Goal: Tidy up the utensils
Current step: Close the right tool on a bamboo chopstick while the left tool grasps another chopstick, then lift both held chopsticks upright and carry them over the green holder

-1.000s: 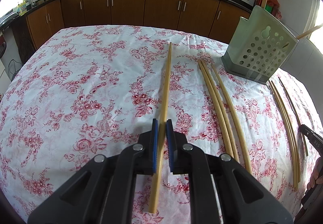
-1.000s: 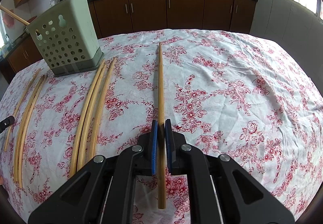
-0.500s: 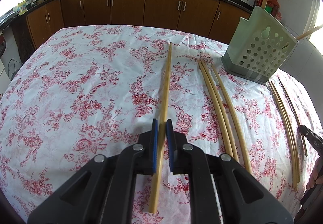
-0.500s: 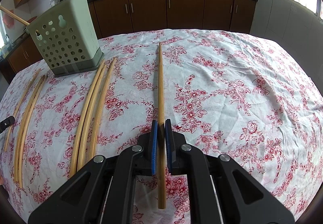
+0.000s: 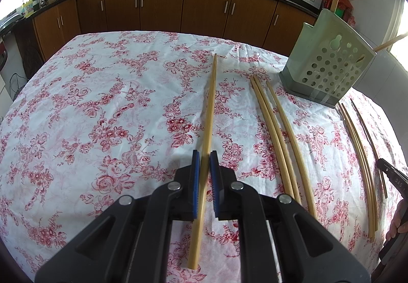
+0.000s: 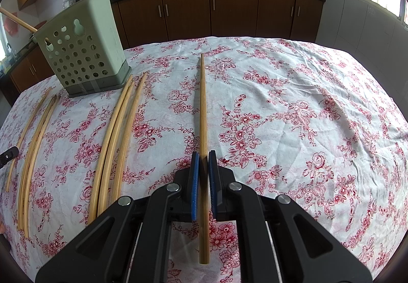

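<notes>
Left wrist: left tool (image 5: 204, 164) grips a chopstick (image 5: 210, 109); right wrist: right tool (image 6: 203, 163) grips another (image 6: 202, 104).

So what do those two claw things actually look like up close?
Both match: the left gripper and right gripper have chunky matte black plastic linkages with triangular cut-outs, round silver pivot bolts, and two narrow fingers faced with ribbed blue pads. No cables or sleeves show.

left tongs (image 5: 204, 164) black | blue pads | right tongs (image 6: 203, 162) silver screws
</notes>
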`<state>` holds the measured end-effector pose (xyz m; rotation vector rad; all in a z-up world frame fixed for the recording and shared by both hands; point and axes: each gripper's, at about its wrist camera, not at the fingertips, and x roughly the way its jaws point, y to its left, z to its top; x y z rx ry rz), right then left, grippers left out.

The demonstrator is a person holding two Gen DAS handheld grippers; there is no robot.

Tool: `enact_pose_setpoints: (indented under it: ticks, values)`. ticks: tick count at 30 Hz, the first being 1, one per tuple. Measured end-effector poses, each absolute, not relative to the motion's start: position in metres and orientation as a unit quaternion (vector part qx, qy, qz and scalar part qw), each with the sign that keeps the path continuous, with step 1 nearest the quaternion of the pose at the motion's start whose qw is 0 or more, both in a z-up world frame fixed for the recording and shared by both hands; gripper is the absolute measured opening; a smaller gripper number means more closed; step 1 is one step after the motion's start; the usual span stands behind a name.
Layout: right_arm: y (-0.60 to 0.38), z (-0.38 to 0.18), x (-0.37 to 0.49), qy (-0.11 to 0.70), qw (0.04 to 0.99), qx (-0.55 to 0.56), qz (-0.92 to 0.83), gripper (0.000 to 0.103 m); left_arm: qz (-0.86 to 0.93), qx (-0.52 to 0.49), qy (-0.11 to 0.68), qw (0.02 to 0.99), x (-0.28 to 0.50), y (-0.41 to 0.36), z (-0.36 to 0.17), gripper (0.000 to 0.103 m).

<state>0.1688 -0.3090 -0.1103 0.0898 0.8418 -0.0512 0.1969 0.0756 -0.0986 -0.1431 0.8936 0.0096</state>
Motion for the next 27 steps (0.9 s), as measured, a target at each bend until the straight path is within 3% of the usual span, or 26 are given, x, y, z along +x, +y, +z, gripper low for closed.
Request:
enact_pose_setpoints:
  ticks: [18, 27]
  values:
    - [-0.313, -0.092, 0.149, 0.381, 0.923, 0.053, -0.02, 0.008, -0.005, 0.008, 0.433, 0.901, 0.174, 0.057, -0.092, 0.008]
    - [-0.313, -0.009, 0.126, 0.257, 0.964, 0.061, -0.013, 0.008, -0.018, -0.034, 0.29, 0.956, 0.152, 0.07, 0.014, 0.008]
